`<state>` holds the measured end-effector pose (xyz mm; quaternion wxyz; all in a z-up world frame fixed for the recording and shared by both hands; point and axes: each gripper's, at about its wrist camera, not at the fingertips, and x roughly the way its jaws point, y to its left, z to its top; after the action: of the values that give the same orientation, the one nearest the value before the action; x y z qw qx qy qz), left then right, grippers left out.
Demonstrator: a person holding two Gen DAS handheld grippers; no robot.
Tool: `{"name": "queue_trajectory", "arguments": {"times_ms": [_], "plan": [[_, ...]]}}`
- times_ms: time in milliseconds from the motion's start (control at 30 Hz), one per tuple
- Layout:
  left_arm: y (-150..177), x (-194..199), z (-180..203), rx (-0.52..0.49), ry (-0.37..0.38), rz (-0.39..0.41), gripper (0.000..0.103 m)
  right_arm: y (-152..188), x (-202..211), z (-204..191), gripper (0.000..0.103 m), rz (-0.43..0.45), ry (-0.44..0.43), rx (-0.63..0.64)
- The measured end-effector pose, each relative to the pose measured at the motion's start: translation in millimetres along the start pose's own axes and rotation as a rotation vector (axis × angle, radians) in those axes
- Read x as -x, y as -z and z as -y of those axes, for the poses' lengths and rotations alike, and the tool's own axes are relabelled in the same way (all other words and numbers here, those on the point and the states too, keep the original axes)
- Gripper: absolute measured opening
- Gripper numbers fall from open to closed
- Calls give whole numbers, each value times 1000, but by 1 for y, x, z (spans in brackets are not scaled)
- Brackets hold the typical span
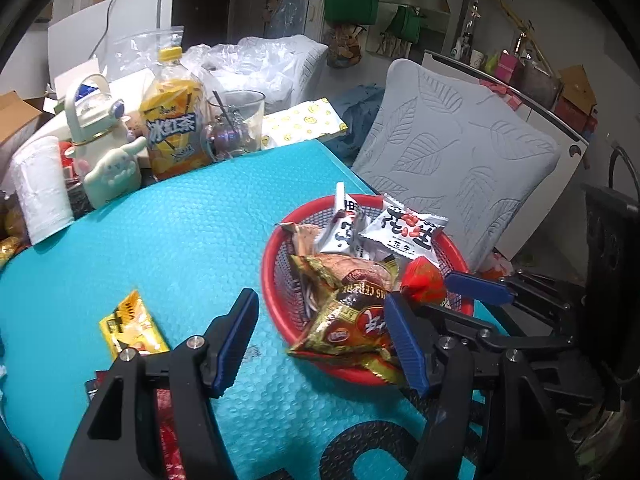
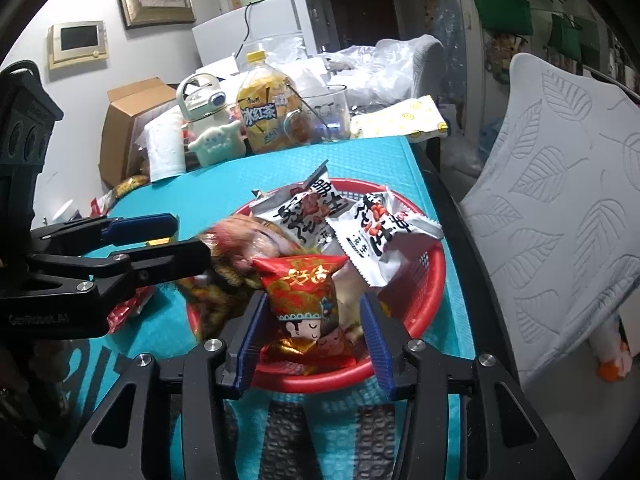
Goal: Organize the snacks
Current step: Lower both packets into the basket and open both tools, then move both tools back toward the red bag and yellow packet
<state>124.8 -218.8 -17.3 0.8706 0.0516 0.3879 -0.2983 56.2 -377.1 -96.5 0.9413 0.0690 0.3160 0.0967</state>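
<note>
Now releasing the red foil snack packet [image 2: 298, 300] into the red plastic mesh basket [image 2: 434, 272].
Right gripper [image 2: 310, 320] jaws part-open, pads clear of it (lift straight away); left gripper [image 1: 320, 340] half-open, empty.

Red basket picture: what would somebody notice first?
The round red plastic basket heaped with snack packets, on the bright turquoise bubbly mat. A red and gold candy packet sits between the right tool's open blue pads. Behind stands a yellow-capped iced tea bottle.
</note>
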Motion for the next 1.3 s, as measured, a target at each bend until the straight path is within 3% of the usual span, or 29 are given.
{"name": "queue_trajectory", "arguments": {"times_ms": [533, 900, 1300], "plan": [[14, 62, -13, 19, -53, 82, 64, -10, 40, -38, 46, 84, 7, 44], [34, 117, -23, 33, -105, 142, 64, -11, 76, -86, 47, 164, -47, 130], [67, 164, -42, 81, -193, 171, 64, 0, 94, -139, 55, 196, -131, 221]]}}
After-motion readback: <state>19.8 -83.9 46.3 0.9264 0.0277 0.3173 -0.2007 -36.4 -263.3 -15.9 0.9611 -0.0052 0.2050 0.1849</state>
